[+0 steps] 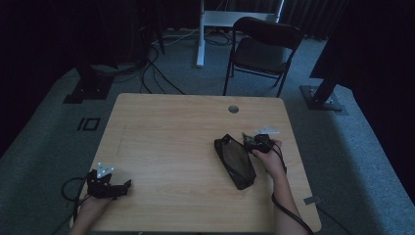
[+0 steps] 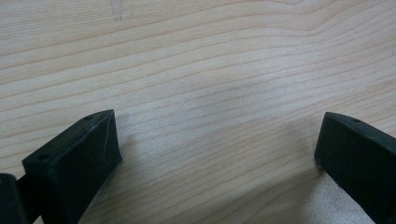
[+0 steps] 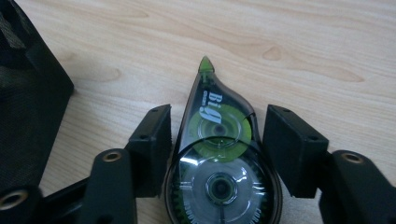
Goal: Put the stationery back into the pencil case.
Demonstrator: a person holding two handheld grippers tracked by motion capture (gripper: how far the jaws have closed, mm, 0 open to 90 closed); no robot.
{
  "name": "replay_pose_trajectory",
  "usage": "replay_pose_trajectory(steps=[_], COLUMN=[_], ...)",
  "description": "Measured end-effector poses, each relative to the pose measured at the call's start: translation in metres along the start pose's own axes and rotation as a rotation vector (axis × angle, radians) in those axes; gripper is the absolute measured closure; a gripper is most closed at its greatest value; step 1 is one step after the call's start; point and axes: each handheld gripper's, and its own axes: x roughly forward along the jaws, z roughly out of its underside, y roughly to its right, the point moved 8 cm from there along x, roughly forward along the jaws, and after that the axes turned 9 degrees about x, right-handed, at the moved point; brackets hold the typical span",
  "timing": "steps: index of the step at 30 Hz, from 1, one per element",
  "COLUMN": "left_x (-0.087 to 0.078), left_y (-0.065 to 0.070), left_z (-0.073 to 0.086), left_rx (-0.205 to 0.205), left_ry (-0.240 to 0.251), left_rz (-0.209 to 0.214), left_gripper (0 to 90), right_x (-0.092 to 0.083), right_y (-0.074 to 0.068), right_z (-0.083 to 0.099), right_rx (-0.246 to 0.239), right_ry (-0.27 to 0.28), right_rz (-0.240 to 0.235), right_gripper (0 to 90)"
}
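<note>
A clear correction tape dispenser (image 3: 219, 182) with a green reel and green tip lies flat on the wooden table (image 1: 171, 132). My right gripper (image 3: 217, 126) is shut on it, one black pad pressing each side of its body. Just left of it lies a black mesh pouch (image 1: 235, 161), whose edge shows as the pouch (image 3: 28, 107) in the right gripper view. In the high view my right gripper (image 1: 250, 142) sits at the pouch's far right end. My left gripper (image 1: 125, 186) rests near the table's front left corner. Its jaws (image 2: 217, 140) stand wide open over bare wood.
A round cable hole (image 1: 233, 108) sits near the table's far edge. Beyond the table stand a dark folding chair (image 1: 264, 49) and a white desk leg (image 1: 199, 34), with cables on the grey floor. The room is dim.
</note>
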Motion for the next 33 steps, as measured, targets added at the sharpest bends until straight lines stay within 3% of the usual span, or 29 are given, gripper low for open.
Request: replay_pose_trajectory(steps=[11, 22, 33], left_x=[0.000, 0.000, 0.000], left_y=[0.000, 0.000, 0.000], left_z=[0.000, 0.000, 0.000], left_rx=[0.000, 0.000, 0.000], left_ry=[0.000, 0.000, 0.000], left_rz=[0.000, 0.000, 0.000], left_gripper=[0.1, 0.1, 0.1], right_x=[0.000, -0.005, -0.021], right_y=[-0.001, -0.001, -0.001], right_z=[0.000, -0.001, -0.007], right_rx=[-0.011, 0.038, 0.069], right_ry=[-0.003, -0.042, -0.040], right_rz=[0.004, 0.029, 0.036], right_gripper=[46.4, 48.9, 49.3])
